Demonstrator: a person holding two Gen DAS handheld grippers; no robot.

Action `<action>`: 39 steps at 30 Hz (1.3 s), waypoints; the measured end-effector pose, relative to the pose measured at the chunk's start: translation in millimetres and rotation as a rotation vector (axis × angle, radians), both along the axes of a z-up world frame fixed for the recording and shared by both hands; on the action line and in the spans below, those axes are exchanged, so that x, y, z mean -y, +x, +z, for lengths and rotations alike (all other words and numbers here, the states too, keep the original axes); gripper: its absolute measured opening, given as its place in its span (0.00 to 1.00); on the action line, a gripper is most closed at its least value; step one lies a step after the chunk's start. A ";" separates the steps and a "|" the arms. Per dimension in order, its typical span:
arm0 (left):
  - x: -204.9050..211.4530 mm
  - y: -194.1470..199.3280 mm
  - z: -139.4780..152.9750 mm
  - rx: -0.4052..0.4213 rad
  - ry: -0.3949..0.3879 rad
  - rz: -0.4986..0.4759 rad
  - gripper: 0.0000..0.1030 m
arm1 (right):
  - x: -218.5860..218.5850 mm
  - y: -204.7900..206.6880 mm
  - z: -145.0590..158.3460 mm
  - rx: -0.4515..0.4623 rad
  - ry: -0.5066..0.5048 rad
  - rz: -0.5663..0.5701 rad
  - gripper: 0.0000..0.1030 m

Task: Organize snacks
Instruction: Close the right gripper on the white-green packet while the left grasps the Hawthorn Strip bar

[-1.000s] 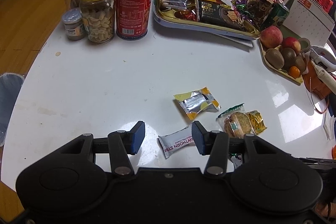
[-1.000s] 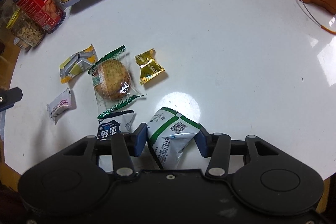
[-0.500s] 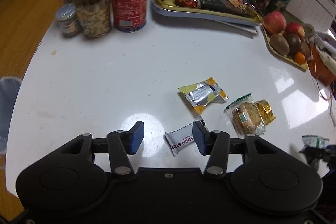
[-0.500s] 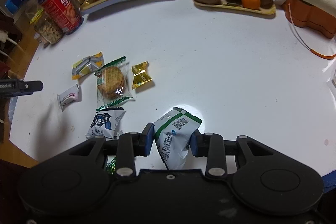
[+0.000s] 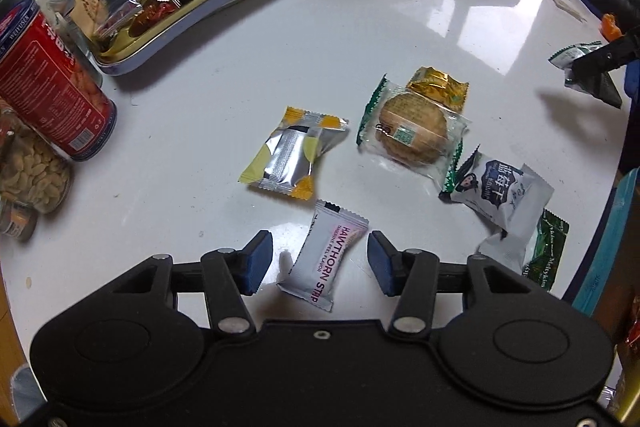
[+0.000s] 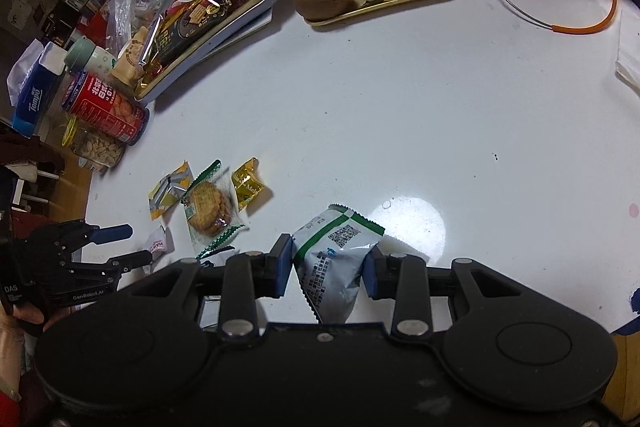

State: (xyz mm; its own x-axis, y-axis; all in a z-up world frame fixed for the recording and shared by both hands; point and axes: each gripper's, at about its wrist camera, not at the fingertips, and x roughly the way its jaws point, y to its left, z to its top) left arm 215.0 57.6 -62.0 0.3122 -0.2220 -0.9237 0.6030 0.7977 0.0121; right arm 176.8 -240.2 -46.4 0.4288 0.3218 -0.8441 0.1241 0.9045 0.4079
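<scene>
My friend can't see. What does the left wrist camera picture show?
The left gripper hangs open over a white hawthorn strip packet on the white table. Past it lie a yellow-and-silver packet, a wrapped round biscuit and a gold candy.

Your right gripper [image 6: 325, 269] has just been closing and its fingers [image 6: 280, 265] clamp a white-and-green snack packet [image 6: 334, 261] above the white tabletop [image 6: 400, 115]. At far left, your left gripper [image 6: 136, 245] straddles a small white packet [image 6: 158, 247].
</scene>
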 end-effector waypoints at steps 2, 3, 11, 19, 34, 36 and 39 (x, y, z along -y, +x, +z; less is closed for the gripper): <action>-1.9 2.4 -1.4 -0.011 -0.003 -0.007 0.56 | -0.4 0.4 1.0 0.004 0.009 0.000 0.37; -2.1 2.9 -1.6 -0.018 -0.005 -0.020 0.56 | -0.4 0.4 1.3 0.004 0.016 0.004 0.37; 5.5 6.4 -11.6 -0.081 0.024 -0.114 0.56 | -3.6 -0.2 -0.6 0.005 0.021 0.002 0.37; 3.0 13.4 -20.5 -0.122 0.020 -0.101 0.55 | -4.6 -0.9 0.7 0.019 0.025 -0.003 0.37; 6.2 13.6 -20.2 -0.098 0.028 -0.062 0.25 | -14.4 1.5 1.9 0.037 0.031 0.018 0.37; 6.8 11.7 -20.7 -0.091 0.033 -0.049 0.25 | -14.6 2.2 1.1 0.035 0.031 0.021 0.37; 9.3 7.9 -20.5 -0.078 0.053 -0.028 0.25 | -14.4 3.3 0.9 0.036 0.025 0.016 0.37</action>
